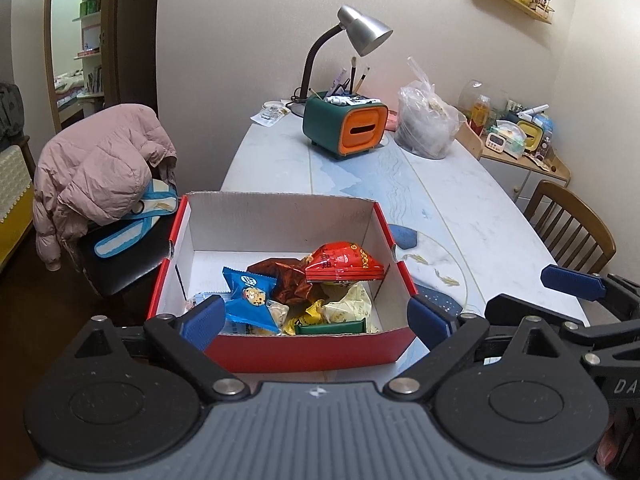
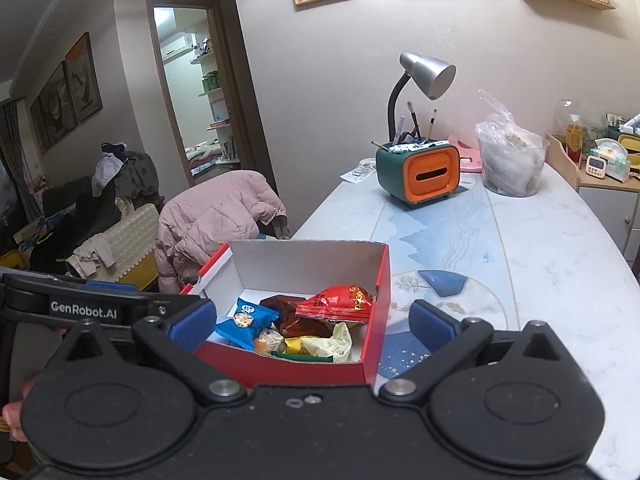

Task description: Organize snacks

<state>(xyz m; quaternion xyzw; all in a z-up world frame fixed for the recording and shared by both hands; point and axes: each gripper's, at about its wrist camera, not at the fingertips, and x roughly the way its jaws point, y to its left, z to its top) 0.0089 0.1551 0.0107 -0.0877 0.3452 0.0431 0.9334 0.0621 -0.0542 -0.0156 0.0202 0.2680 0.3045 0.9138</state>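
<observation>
A red cardboard box (image 1: pixel 308 350) with a white inside stands on the table's near end. In it lie a red snack packet (image 1: pixel 344 266), a blue cookie packet (image 1: pixel 250 300), a brown foil wrapper (image 1: pixel 288 280), a pale yellow wrapper (image 1: pixel 348 304) and a green bar (image 1: pixel 332 326). My left gripper (image 1: pixel 316 320) hovers just before the box's near wall, open wide, with nothing held. My right gripper (image 2: pixel 312 326) is close beside it on the right, also open and holding nothing, facing the same box (image 2: pixel 304 368). The red packet (image 2: pixel 336 302) lies on top of the pile.
Farther along the marble table (image 1: pixel 460 200) stand a green-and-orange pen holder (image 1: pixel 344 128), a desk lamp (image 1: pixel 360 32) and a clear plastic bag (image 1: pixel 428 124). A chair with a pink jacket (image 1: pixel 100 168) is left of the box. A wooden chair (image 1: pixel 572 224) is on the right.
</observation>
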